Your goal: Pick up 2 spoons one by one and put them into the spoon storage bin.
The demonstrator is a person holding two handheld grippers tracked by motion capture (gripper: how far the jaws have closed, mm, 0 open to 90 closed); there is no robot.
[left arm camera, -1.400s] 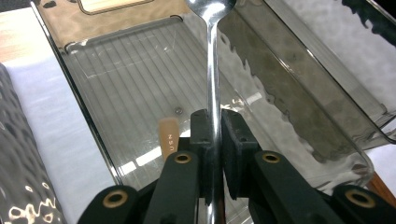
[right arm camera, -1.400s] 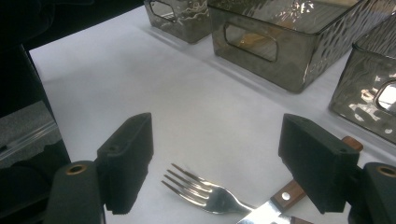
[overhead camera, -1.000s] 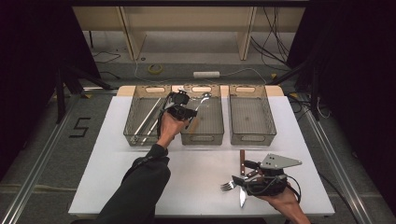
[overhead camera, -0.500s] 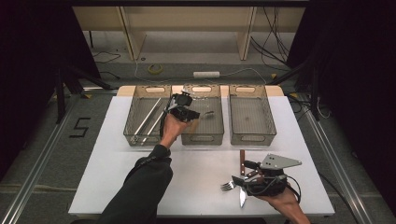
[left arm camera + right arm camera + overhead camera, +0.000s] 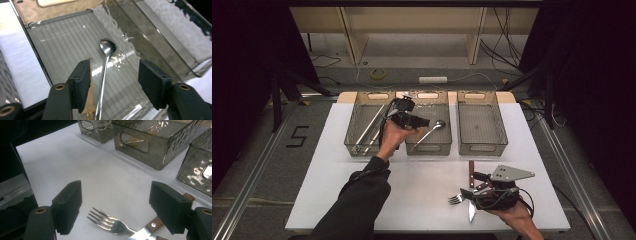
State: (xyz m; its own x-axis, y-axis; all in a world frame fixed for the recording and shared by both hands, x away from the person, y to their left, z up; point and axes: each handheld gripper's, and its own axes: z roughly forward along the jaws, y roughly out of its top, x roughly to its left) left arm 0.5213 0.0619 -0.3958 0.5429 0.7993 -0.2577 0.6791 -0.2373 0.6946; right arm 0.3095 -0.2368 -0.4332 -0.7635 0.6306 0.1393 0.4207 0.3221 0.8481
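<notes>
Table (image 5: 337, 200): white; wide bare room at near left and centre.
3 bins: far edge; spoon (image 5: 106, 62) now lies in the middle bin (image 5: 412, 148).
Left gripper (image 5: 424, 121): jaws just opened, spoon released; sorting moves on.
Right gripper (image 5: 116, 205): spread, empty, over fork (image 5: 110, 223) and knife (image 5: 471, 190) near right.

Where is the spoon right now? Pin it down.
In the high view, the spoon lies on the floor of the middle bin, between the two other bins. The left gripper, its jaws just opened, stands apart around the spoon's handle.
</notes>
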